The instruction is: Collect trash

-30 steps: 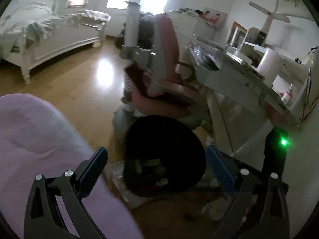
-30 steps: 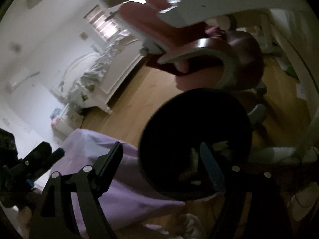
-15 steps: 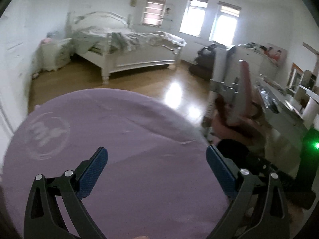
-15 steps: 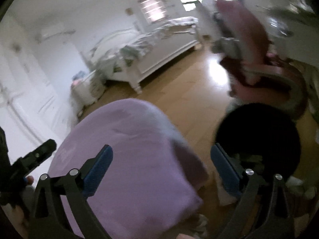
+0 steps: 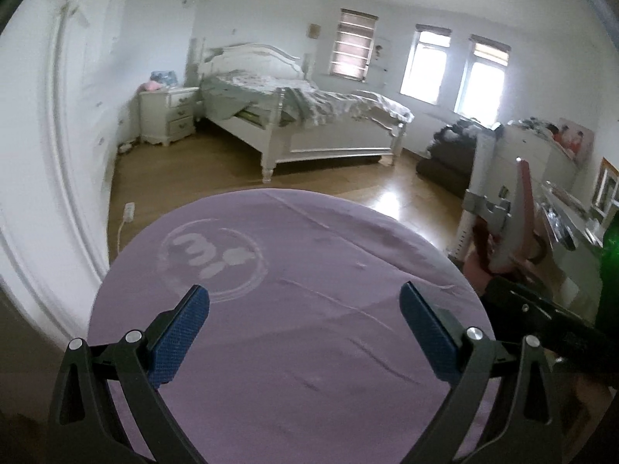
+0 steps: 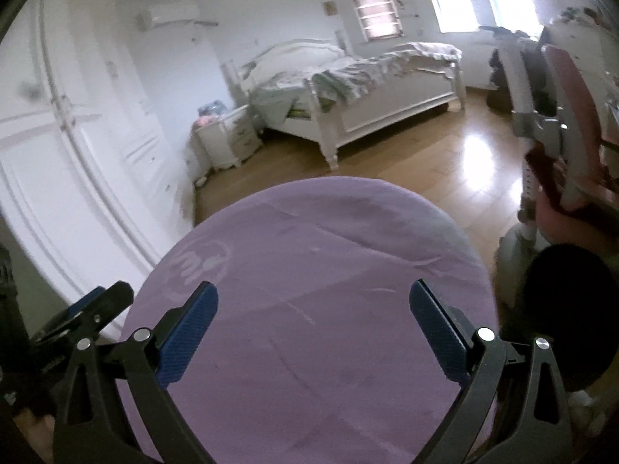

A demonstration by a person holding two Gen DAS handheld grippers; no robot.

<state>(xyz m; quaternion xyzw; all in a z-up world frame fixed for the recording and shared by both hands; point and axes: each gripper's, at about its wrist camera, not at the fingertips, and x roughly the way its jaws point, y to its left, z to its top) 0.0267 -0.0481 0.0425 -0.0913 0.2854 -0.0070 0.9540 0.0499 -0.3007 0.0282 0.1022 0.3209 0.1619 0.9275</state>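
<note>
Both the left gripper [image 5: 303, 332] and the right gripper [image 6: 312, 332] stand wide, holding nothing. Each hangs over a purple cushion [image 5: 294, 309] filling the lower frame.

White walls enclose a bedroom with a glossy wooden floor [image 5: 185, 170] that mirrors window glare on the right. A white bed [image 5: 301, 120] with rumpled covers stands at the far wall, a white nightstand [image 5: 168, 116] just to its left. Beyond are two bright windows [image 5: 456, 69] and a third with a drawn blind [image 5: 354, 44]. White panelled doors [image 6: 77, 162], perhaps a wardrobe, run along the near left. A round purple cushioned seat [image 5: 294, 328] fills the foreground, and a pink chair [image 6: 568, 123] stands right
</note>
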